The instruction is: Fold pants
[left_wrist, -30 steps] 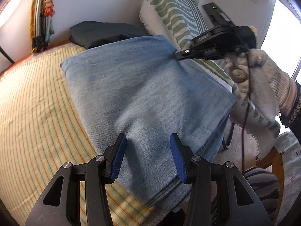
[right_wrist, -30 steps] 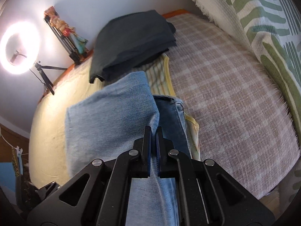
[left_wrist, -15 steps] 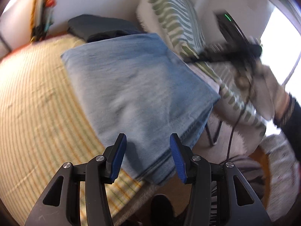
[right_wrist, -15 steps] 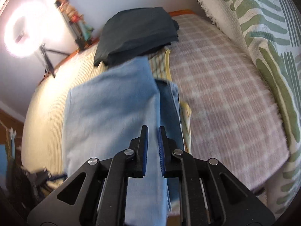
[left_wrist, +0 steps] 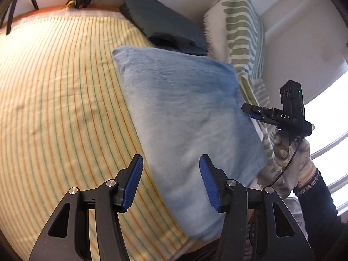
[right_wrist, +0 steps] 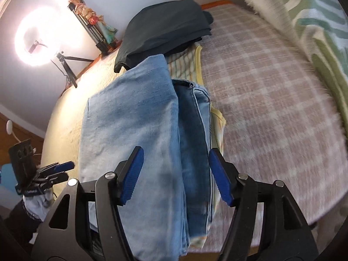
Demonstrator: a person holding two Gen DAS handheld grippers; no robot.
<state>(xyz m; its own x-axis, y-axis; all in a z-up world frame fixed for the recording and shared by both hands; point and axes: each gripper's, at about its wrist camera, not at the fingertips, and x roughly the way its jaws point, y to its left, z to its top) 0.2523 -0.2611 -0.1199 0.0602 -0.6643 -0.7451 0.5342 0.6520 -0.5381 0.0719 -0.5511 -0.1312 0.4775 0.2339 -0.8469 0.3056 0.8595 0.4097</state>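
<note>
A striped yellow sheet (left_wrist: 65,100) is seen on the left of the bed, and on it the folded light blue pants (left_wrist: 187,117) are laid flat. Behind them, a folded dark garment (left_wrist: 165,28) is placed, touching their far edge. The left gripper (left_wrist: 171,180) is held above the near edge of the pants with its jaws apart; they have just been opening a little, and nothing is pressed between them. To the right of the pants, the right gripper (right_wrist: 176,174) is seen over their layered edge; its jaws have just been opening and are now spread wide, with the cloth below them but not pinched. Further right, a checked pink blanket (right_wrist: 271,100) and a green patterned cushion (right_wrist: 315,21) are found.
</note>
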